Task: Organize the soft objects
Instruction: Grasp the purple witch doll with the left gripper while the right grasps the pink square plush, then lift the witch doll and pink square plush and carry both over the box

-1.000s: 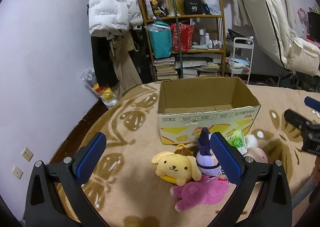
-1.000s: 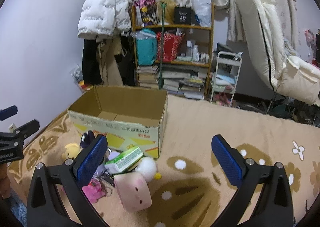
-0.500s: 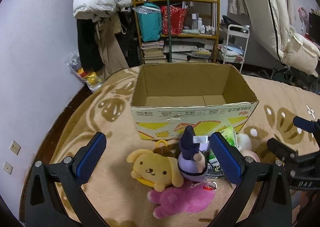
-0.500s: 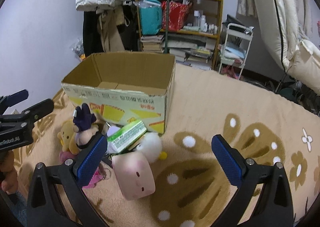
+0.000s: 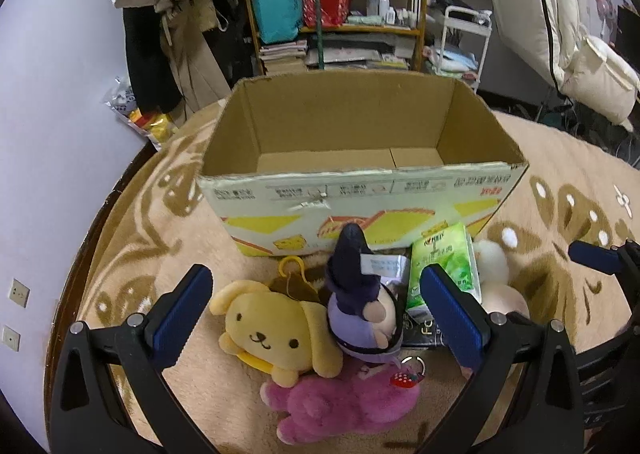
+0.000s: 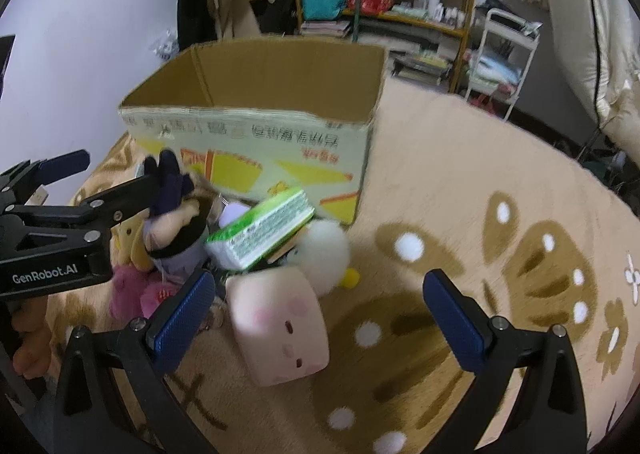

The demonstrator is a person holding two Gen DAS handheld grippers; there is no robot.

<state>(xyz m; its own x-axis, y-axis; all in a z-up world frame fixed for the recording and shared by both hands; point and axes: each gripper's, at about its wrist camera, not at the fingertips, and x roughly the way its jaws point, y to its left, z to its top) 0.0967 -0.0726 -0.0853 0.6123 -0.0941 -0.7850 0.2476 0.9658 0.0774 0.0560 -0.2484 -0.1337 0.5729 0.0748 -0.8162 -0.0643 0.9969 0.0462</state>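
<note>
An open, empty cardboard box (image 5: 360, 190) stands on the carpet, also seen in the right wrist view (image 6: 256, 142). In front of it lies a pile: a yellow dog plush (image 5: 272, 330), a purple-hatted doll (image 5: 360, 306), a pink plush (image 5: 344, 410), a green tissue pack (image 5: 444, 258), a white fluffy toy (image 6: 324, 254) and a pink cube plush (image 6: 280, 330). My left gripper (image 5: 316, 318) is open, hovering over the dog and doll. My right gripper (image 6: 316, 326) is open, with the pink cube between its fingers.
A beige patterned carpet (image 6: 480, 214) covers the floor. Behind the box stand a cluttered wooden shelf (image 5: 336, 14), hanging coats (image 5: 160, 14) and a white trolley (image 5: 464, 38). A cream recliner (image 5: 580, 34) is at the right.
Both grippers have moved down and closer to the toy pile. The box and toys now fill more of each view. Both stay open.
</note>
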